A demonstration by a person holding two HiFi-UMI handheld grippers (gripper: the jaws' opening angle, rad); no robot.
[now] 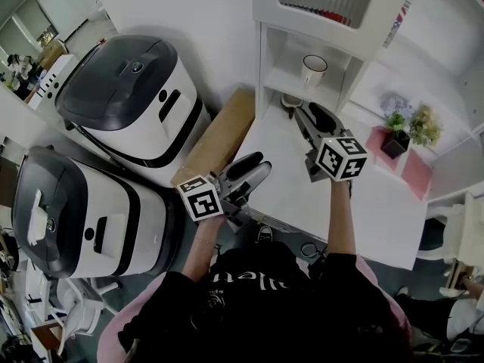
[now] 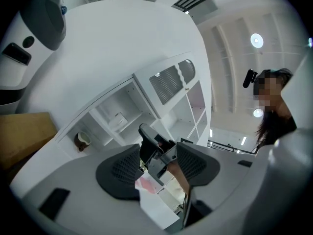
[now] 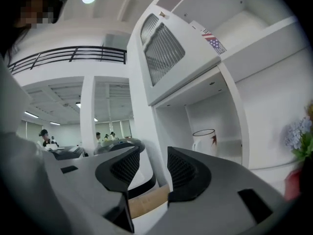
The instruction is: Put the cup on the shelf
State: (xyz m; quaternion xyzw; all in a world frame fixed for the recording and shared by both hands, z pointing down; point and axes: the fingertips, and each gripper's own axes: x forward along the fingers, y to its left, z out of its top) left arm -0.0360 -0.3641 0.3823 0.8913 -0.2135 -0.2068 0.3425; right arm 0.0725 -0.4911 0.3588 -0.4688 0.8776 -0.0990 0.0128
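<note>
A white cup [image 1: 314, 69] with a small red mark stands upright in a compartment of the white shelf unit [image 1: 333, 36]. In the right gripper view the cup [image 3: 205, 140] stands beyond and to the right of the jaws. My right gripper [image 1: 306, 116] hovers over the desk just in front of and below that compartment. It is open, with nothing between its jaws [image 3: 154, 168]. My left gripper [image 1: 255, 166] stays near the desk's left edge, also open and empty [image 2: 159, 168]. The left gripper view looks past its jaws at the right gripper and the shelf.
A small brown-and-white cup [image 1: 291, 100] sits in the lower compartment under the white cup. Two large white-and-grey machines [image 1: 128, 97] [image 1: 68, 210] and a cardboard box [image 1: 219, 134] stand left of the white desk [image 1: 378, 218]. Potted plants [image 1: 397, 131] are at the right.
</note>
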